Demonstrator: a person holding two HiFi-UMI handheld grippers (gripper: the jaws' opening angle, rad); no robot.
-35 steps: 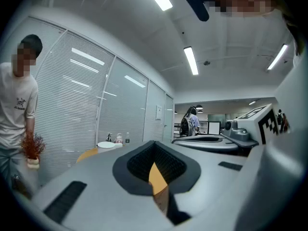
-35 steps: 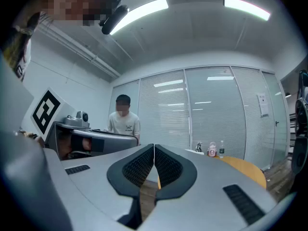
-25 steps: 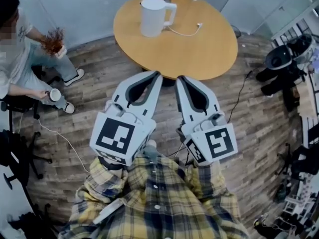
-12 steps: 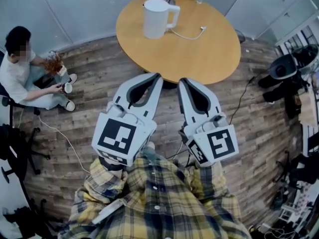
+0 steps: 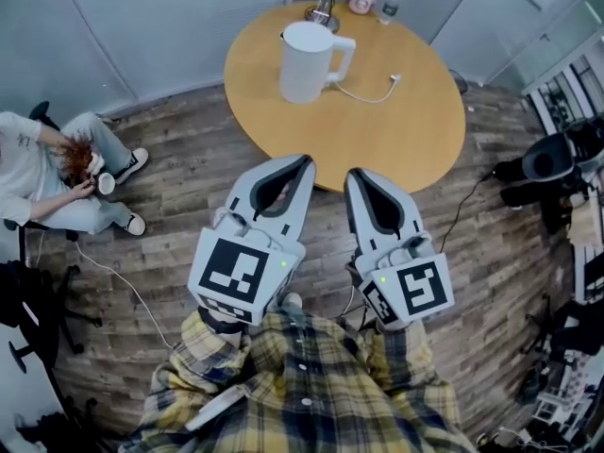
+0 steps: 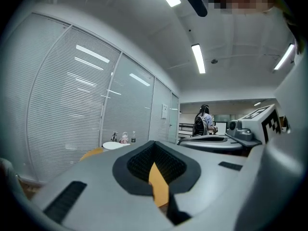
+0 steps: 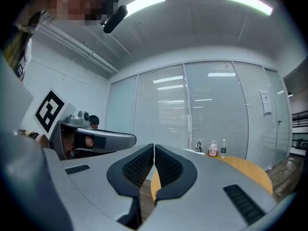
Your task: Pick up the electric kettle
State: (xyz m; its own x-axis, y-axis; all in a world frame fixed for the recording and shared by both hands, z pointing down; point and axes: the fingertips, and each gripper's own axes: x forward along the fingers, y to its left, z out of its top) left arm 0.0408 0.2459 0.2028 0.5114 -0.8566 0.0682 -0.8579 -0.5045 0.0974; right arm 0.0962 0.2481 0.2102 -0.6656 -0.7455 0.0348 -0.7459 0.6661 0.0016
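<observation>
Far back on the round worktop (image 5: pixel 406 130), the white kettle (image 5: pixel 308 61) stands upright, its handle (image 5: pixel 342 53) turned right and a cable (image 5: pixel 370 93) lying just beside its base. A good reach would bring one gripper level toward that handle, spreading its jaws before arrival and staying clear of the cable. At the worktop's near edge, the left gripper (image 5: pixel 294 161) and right gripper (image 5: pixel 360 175) both have jaws clenched together on nothing.

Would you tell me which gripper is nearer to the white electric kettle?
Left: the left gripper points almost straight at the white electric kettle; the right gripper sits farther right.
</observation>
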